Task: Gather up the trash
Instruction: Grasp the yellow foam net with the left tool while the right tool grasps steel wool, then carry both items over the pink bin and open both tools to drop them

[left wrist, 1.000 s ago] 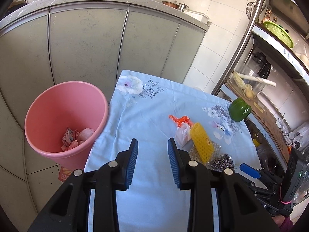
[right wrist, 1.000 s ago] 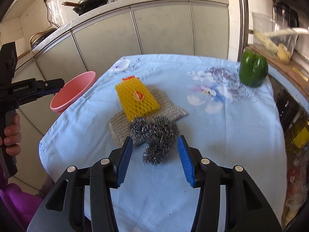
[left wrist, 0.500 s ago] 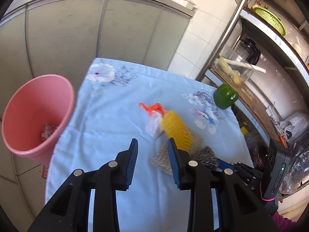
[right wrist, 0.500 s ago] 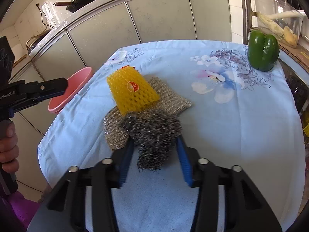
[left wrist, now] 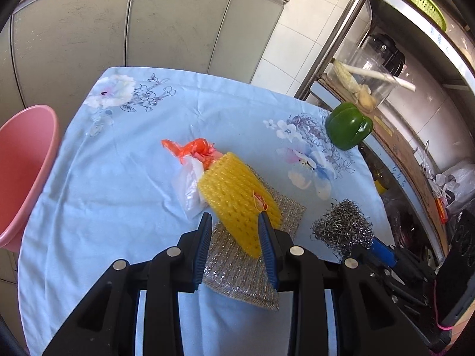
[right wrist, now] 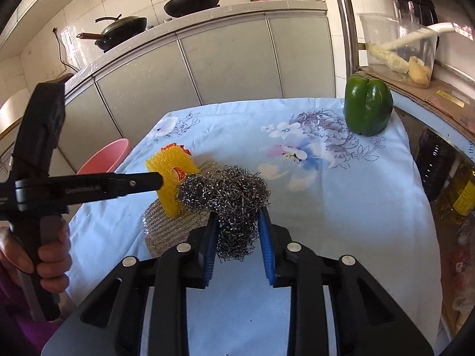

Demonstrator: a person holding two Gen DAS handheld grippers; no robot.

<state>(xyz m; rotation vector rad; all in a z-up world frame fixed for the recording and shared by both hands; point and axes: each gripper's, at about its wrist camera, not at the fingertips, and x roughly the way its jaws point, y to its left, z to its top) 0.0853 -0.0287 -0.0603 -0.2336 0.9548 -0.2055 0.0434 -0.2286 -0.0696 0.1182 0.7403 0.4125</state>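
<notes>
A yellow foam fruit net (left wrist: 234,195) lies on a silver scouring cloth (left wrist: 237,276), beside an orange and white plastic bag (left wrist: 190,178). My left gripper (left wrist: 234,215) is open, and the net's near end sits between its fingers without being squeezed. My right gripper (right wrist: 237,213) is closing on a ball of steel wool (right wrist: 225,190), with both pads against it. The left wrist view shows the steel wool (left wrist: 341,225) just right of the cloth. A pink bin (left wrist: 20,163) stands past the table's left edge.
A green pepper (left wrist: 348,126) stands at the far right of the blue flowered tablecloth (left wrist: 118,178). A metal rack (left wrist: 341,35) with a clear jug rises on the right. Grey cabinets run behind the table. A person's hand (right wrist: 50,261) holds the left gripper's handle.
My left gripper swung right from the pink bin down to the yellow net. The right jaws narrowed onto the steel wool, which came off the silver cloth.
</notes>
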